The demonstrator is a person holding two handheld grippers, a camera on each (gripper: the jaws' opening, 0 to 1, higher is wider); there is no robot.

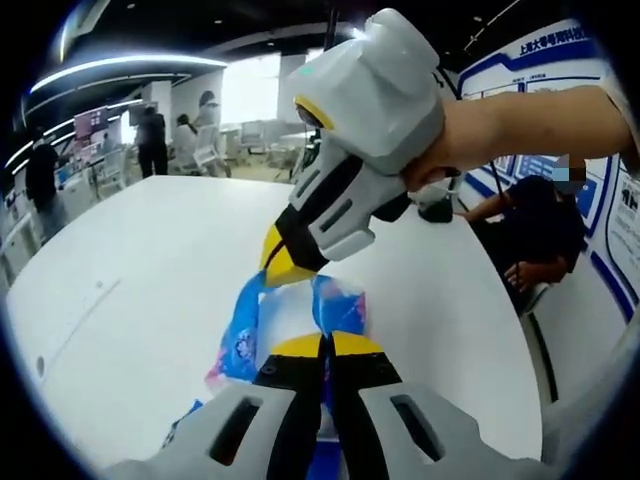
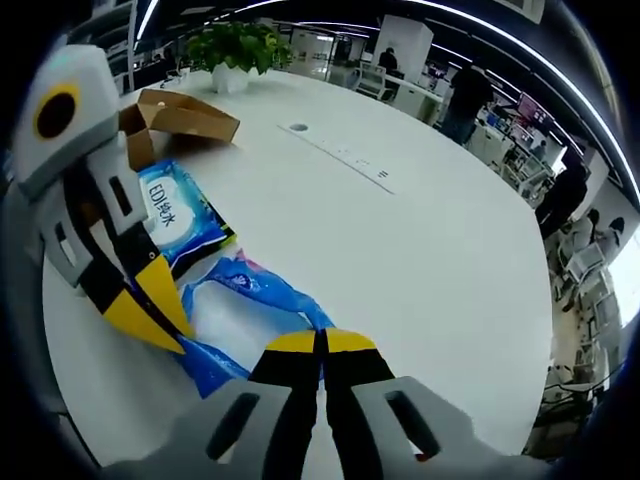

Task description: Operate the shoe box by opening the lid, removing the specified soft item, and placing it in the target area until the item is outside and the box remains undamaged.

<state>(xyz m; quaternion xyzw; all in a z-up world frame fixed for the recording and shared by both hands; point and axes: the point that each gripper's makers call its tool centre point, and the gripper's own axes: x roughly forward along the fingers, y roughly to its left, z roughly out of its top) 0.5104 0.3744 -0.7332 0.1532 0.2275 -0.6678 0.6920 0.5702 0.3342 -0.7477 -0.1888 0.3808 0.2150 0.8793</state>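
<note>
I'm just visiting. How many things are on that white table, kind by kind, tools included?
Brown cardboard box: 1
Flat blue plastic pack with white label: 1
Crumpled blue plastic wrapper: 1
Green potted plant: 1
Handheld tools: 2, left gripper and right gripper
Total: 6

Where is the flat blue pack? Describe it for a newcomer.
On the white table, find the cardboard box before the potted plant. The flat blue pack lies beside it, bearing a white printed label, unlike the crumpled blue bag nearer the camera.

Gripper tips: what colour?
Yellow tips on black jaws, clearest in the right gripper view.
</note>
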